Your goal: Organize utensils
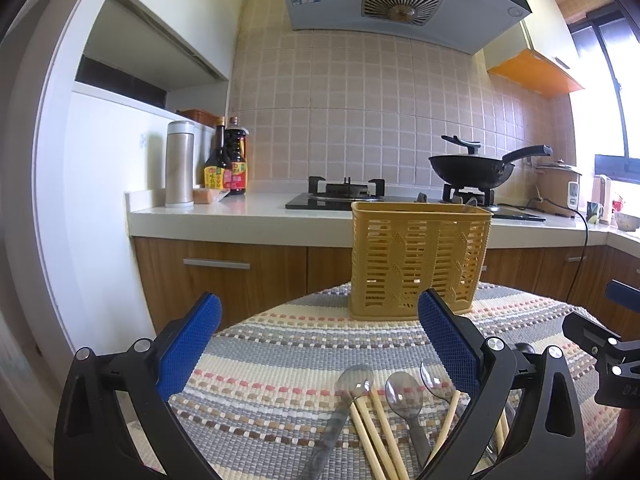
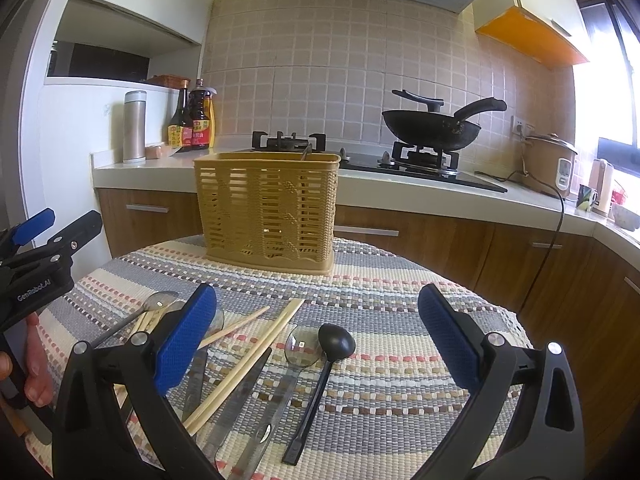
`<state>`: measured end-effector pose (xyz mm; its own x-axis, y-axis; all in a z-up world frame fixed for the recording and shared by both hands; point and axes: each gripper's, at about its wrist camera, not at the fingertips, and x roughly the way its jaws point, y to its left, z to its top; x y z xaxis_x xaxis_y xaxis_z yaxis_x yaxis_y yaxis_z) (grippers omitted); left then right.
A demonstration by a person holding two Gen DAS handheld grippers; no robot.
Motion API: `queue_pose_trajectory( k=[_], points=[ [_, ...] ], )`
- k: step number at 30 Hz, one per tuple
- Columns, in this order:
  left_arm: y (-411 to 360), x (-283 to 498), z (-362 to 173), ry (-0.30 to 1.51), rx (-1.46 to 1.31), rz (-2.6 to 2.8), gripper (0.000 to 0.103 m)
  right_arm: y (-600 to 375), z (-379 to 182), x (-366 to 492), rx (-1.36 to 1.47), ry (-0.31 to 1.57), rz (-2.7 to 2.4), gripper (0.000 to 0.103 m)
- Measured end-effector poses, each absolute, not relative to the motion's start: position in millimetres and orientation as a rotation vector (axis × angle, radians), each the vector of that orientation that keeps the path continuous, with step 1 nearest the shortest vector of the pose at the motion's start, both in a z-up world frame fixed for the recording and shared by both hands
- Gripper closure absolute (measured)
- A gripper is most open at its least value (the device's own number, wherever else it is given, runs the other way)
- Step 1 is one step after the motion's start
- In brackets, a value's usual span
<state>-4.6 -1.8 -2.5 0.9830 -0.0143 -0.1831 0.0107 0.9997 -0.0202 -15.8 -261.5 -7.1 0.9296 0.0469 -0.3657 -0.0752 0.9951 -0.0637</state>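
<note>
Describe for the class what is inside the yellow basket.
One dark handle tip pokes above the rim of the basket. Gaps in the slats show mostly empty space; the bottom and the far corners stay hidden behind the wall.

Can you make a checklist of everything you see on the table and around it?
Surface: striped woven mat covers the table.
Job's things: yellow basket upright at the back, something thin poking above its rim; black spoon, clear spoons and chopsticks lie loose in front.
Clutter: nothing seen on the mat.
Grippers: left hand-held gripper open, empty; right hand-held gripper open, empty.
Cables: rice cooker cord hangs over the counter edge.
Surroundings: stove, wok, sauce bottles, flask.
</note>
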Motion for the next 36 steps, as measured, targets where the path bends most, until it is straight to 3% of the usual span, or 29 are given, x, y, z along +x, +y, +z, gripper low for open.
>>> queue_pose_trajectory(
  k=[36],
  points=[
    [-3.3, -9.7, 1.2, 0.171, -0.020, -0.042, 0.007, -261.2, -7.2, -13.4, -0.082, 0.381, 0.044, 0.007]
  ],
)
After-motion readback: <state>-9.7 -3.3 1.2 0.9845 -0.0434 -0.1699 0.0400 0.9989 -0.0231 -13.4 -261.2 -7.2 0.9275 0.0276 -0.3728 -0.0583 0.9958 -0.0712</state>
